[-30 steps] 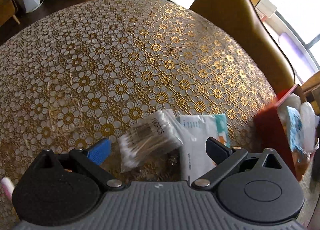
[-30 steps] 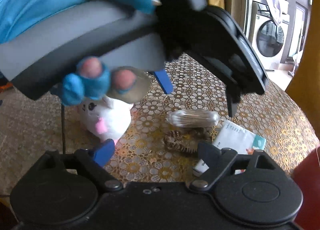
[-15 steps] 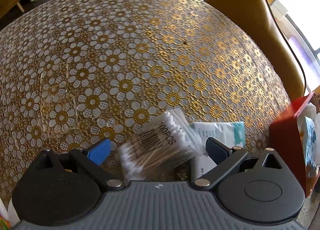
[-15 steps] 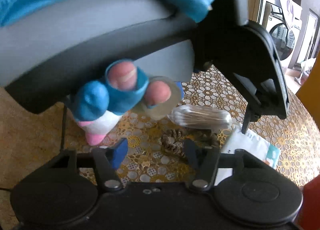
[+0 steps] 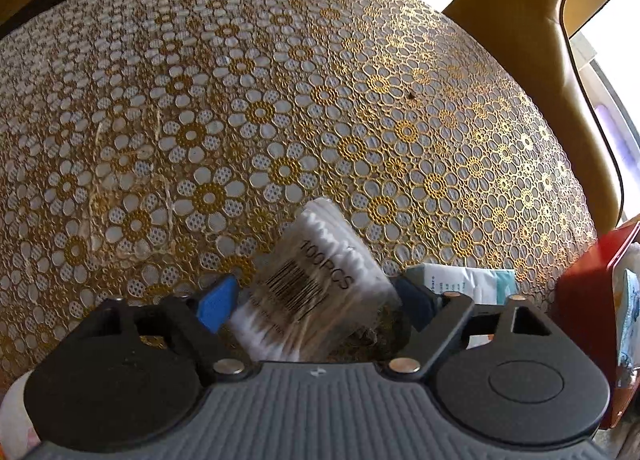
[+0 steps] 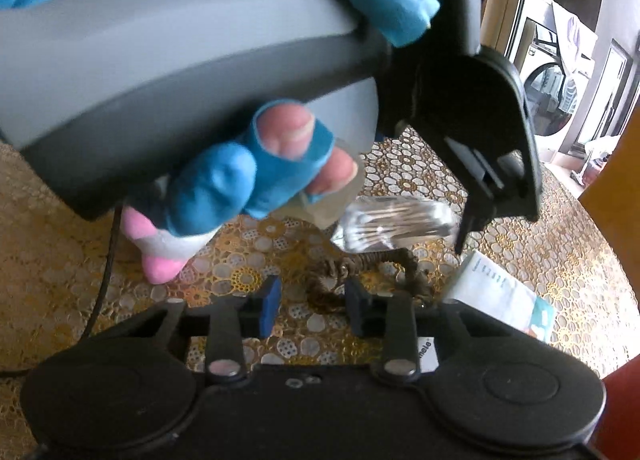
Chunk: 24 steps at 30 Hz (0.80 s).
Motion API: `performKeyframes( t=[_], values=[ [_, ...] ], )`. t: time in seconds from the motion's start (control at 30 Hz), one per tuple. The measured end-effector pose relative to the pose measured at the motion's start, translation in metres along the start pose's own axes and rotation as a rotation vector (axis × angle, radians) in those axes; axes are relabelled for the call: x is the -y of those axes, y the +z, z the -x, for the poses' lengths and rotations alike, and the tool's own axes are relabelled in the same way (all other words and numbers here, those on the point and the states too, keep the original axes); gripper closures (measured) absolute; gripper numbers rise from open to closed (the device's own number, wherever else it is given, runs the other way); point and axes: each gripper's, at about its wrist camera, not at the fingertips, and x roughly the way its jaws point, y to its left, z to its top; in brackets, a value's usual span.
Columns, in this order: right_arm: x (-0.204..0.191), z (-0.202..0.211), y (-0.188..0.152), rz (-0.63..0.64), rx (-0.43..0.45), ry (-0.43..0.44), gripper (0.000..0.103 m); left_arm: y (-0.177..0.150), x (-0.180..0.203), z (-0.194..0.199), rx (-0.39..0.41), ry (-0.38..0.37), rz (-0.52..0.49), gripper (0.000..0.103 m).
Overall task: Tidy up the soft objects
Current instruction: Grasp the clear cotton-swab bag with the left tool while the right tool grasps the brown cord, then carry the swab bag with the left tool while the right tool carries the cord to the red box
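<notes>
In the left wrist view a clear bag of cotton swabs [image 5: 316, 284] lies on the flowered tablecloth between the pads of my left gripper [image 5: 316, 302]. Its jaws are closing, and I see no firm squeeze on the bag. In the right wrist view my right gripper [image 6: 314, 308] is low over a brown braided tie [image 6: 360, 264]. Its jaws are closing with part of the tie between them, and a gap remains on each side. A gloved hand [image 6: 248, 179] holds the left gripper above, one of its fingers [image 6: 464, 236] beside the swab bag [image 6: 396, 223].
A white and teal tissue pack [image 5: 468, 284] lies right of the swabs. A red box [image 5: 584, 300] holding several items stands at the right edge. A white and pink plush toy [image 6: 160, 260] sits behind the hand. A tan chair [image 5: 520, 39] borders the round table.
The left gripper came down over the swab bag and its jaws narrowed. The right gripper sank toward the brown tie and its jaws drew much closer together.
</notes>
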Motion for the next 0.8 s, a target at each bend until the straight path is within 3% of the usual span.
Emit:
performKeyframes(
  t=[0.1, 0.17, 0.43, 0.77, 0.8],
  values=[
    [0.000, 0.002, -0.002, 0.003, 0.004, -0.013, 0.077, -0.006, -0.001, 0.002, 0.011, 0.005, 0.010, 0.025],
    [0.000, 0.004, -0.003, -0.002, 0.010, -0.021, 0.082, -0.009, -0.004, 0.004, 0.020, 0.007, 0.022, 0.034],
    [0.010, 0.016, -0.009, -0.072, 0.026, -0.031, 0.102, -0.022, -0.025, 0.024, 0.063, 0.044, 0.049, 0.046],
    [0.024, 0.040, -0.009, -0.119, 0.081, -0.039, 0.103, -0.027, -0.045, 0.065, 0.120, 0.036, 0.074, 0.047],
    [0.023, 0.038, -0.009, -0.115, 0.081, -0.039, 0.096, -0.028, -0.046, 0.069, 0.127, 0.038, 0.064, 0.047]
  ],
)
